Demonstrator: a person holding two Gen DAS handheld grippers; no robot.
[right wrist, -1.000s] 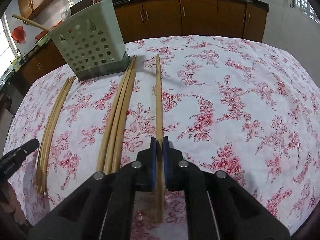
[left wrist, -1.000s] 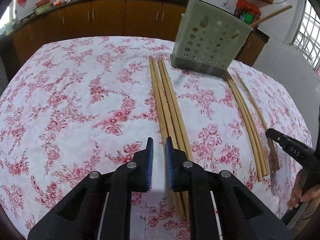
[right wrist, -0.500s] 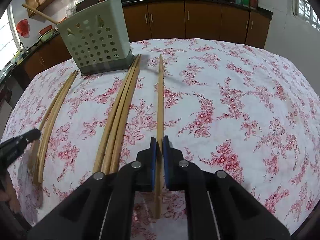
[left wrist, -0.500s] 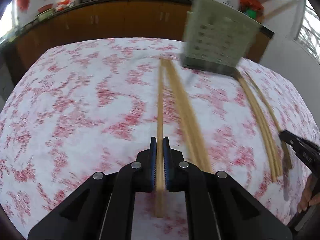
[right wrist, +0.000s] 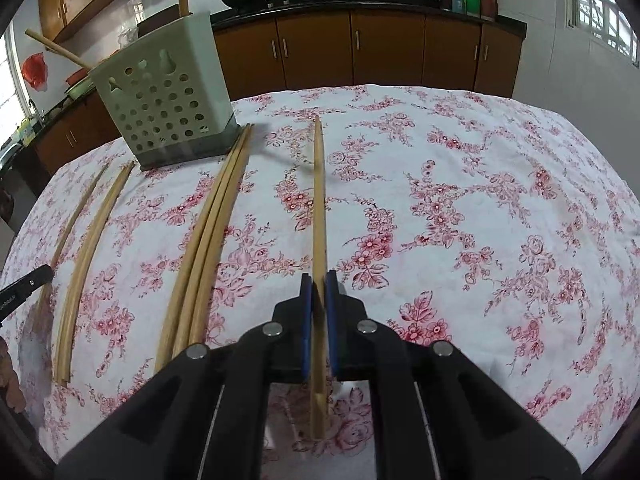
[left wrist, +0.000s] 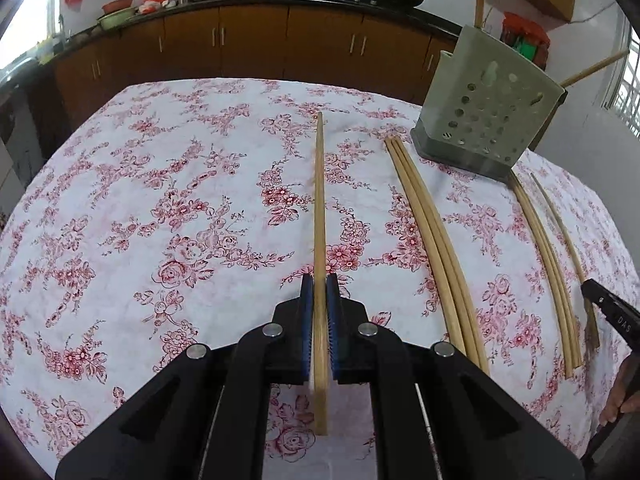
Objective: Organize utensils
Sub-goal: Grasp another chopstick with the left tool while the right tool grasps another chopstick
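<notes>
since a second ago: my left gripper [left wrist: 319, 312] was standing open over a bundle of four chopsticks, and now it's clamped on one and has pulled it out to the left, away from the other three.
left jaws: clenched on a single chopstick [left wrist: 319, 208], tip pointing away across the flowered tablecloth [left wrist: 140, 220].
right jaws: my right gripper [right wrist: 319, 308] is clenched too, on its own chopstick [right wrist: 319, 200], same as before, held just off the cloth by the look of its shadow.
holder: the pale green holder [left wrist: 486, 108] with the round holes stands at the far side of the table, right of my left stick; a couple of sticks already poke out of its top.
done so far: two or so sticks in the holder, one stick in each of my hands.
left to do: three sticks [left wrist: 432, 232] lie together near the holder's foot, another small group [left wrist: 548, 256] further right, plus one thin loose stick [left wrist: 560, 220] beside them.
judgement: early days, i'd say; most of the pile is still on the cloth.
next call: both sticks need carrying to the holder and dropping in tip first.
</notes>
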